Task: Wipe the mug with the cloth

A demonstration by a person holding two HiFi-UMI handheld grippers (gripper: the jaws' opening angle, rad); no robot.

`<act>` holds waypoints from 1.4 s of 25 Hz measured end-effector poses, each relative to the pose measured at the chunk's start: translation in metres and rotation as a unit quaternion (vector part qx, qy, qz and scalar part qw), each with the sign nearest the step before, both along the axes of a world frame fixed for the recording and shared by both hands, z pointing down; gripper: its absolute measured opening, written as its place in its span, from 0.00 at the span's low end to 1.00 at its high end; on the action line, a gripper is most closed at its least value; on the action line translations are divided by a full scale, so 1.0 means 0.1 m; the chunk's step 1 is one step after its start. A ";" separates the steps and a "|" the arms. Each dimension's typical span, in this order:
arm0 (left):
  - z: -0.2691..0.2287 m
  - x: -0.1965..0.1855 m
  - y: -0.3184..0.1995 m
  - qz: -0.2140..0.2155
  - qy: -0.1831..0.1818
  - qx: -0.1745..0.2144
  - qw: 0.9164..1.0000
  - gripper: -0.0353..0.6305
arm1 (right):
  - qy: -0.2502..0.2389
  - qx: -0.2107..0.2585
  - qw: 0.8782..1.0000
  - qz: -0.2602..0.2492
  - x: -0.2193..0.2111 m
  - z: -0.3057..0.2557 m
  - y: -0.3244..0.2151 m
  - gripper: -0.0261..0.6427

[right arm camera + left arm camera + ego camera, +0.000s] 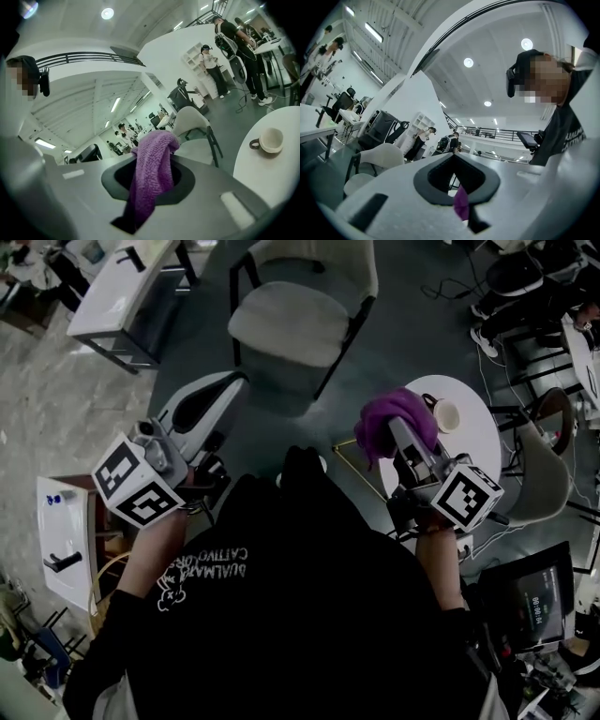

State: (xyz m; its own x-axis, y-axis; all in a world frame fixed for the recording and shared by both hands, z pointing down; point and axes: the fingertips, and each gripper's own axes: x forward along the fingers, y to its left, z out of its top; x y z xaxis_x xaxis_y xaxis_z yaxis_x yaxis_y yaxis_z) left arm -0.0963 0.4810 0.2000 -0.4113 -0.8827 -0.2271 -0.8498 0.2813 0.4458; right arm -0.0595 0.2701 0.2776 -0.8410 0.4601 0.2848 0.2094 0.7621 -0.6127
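Observation:
A white mug stands on the small round white table at the right; the right gripper view has the mug at its right edge. My right gripper is shut on a purple cloth, which bunches over the jaw tips just left of the mug and apart from it. In the right gripper view the cloth hangs down between the jaws. My left gripper is held out at the left, jaws shut, far from the mug. A thin purple sliver shows in its jaw seam; I cannot tell what it is.
A pale padded chair with dark legs stands straight ahead. A white desk is at the far left, a low white stand by my left elbow, a dark monitor at the lower right. People stand beyond the table.

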 end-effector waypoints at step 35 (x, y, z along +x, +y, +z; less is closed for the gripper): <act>0.18 -1.06 -4.19 0.368 -0.012 -0.132 0.920 0.05 | 0.032 -0.098 0.964 0.245 -0.59 0.48 -3.03 0.13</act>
